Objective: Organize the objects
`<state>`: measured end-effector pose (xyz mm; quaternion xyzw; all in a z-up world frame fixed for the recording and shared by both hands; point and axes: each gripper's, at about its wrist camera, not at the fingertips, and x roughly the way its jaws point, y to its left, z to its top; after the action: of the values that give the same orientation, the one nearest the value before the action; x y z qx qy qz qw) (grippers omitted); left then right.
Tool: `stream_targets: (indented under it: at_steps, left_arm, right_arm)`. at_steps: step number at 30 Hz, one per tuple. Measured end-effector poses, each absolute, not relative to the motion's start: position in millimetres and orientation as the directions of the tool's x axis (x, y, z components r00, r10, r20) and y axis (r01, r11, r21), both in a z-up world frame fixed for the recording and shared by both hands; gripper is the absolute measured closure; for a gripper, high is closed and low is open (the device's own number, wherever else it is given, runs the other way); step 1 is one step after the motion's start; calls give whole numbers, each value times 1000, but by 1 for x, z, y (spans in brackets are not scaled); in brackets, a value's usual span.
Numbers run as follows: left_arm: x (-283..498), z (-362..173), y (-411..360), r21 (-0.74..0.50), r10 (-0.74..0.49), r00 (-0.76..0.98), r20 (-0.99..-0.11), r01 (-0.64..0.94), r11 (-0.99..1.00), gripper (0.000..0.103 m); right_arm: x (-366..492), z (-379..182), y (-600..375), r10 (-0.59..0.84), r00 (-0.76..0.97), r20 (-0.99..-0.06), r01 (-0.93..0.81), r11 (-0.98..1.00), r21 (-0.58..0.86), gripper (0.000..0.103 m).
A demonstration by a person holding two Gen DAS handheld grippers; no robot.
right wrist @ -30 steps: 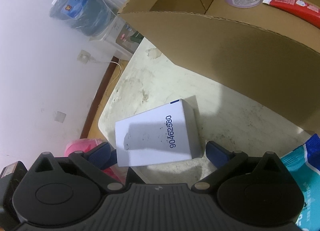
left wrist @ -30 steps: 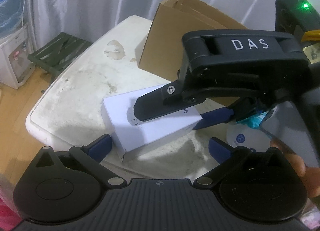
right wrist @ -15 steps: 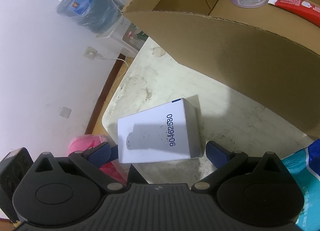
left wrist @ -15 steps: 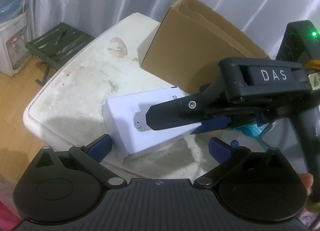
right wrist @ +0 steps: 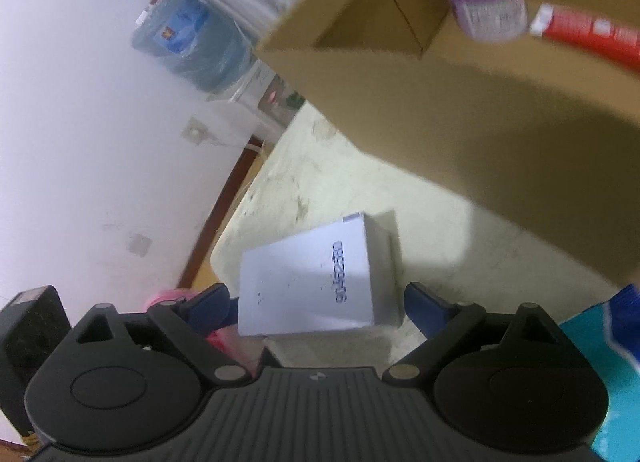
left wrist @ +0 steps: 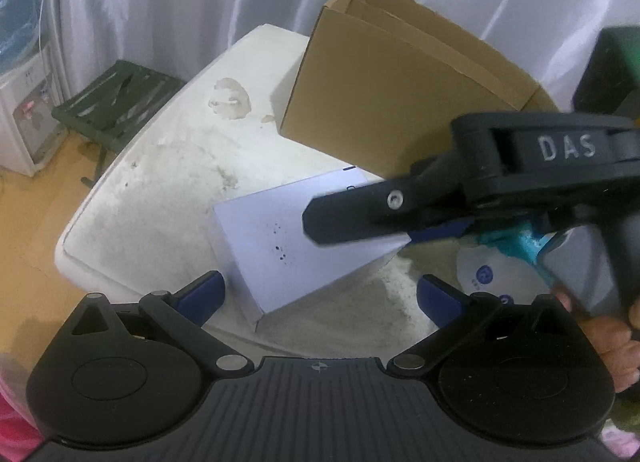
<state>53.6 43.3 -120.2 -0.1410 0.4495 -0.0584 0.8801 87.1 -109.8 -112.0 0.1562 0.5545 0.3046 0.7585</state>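
A white carton [left wrist: 280, 246] with a blue printed number [right wrist: 316, 282] lies on the stained white table [left wrist: 168, 198]. My right gripper [right wrist: 318, 304] straddles it, a blue fingertip close beside each long side, and its jaws are closing; I see no pad pressing. From the left wrist view, the right gripper [left wrist: 372, 228] reaches over the carton from the right. My left gripper [left wrist: 320, 294] is open just in front of the carton's near corner. Behind stands an open cardboard box [left wrist: 384, 102].
Inside the cardboard box [right wrist: 480, 110] are a purple-lidded jar [right wrist: 484, 2] and a red tube [right wrist: 588, 34]. A teal packet [right wrist: 600, 362] and a white round pouch [left wrist: 492, 278] lie right of the carton. A green stool [left wrist: 116, 98] and a water dispenser [right wrist: 192, 38] stand beyond the table's left edge.
The right gripper has drifted rightward in the left wrist view and tipped, so more of the cardboard box's inside shows. Its fingertips have drawn in toward the carton's sides. The left gripper held still.
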Motion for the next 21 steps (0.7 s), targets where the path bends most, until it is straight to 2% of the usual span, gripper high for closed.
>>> stream_targets:
  at_steps: [4,8,12,15,21]
  left_arm:
    - [52,-119,36,-244,-187,587,-788,-19,970,9]
    - [48,-117,28,-168,-128,589,-798,-14,986,16]
    - [45,-116,28,-130,-82,588,-804,-39,991,29]
    - [44,-115,28,-115,-60,592,-804,-57,992,36]
    - [40,-111,27,-84,-1,583,-813,-115,990,37]
  right_arm:
    - [78,-105,-115,616,281,-736,-285,786,549,12]
    - [74,-111,-119,598,309,-739,-270,801,535,29]
    - [73,-116,-117,594,315,-740,-280,803,526,40]
    - [70,-116,-109,581,325,-747,-291,812,505,40]
    - [66,-116,-97,580,329,-745,-315,811,492,39]
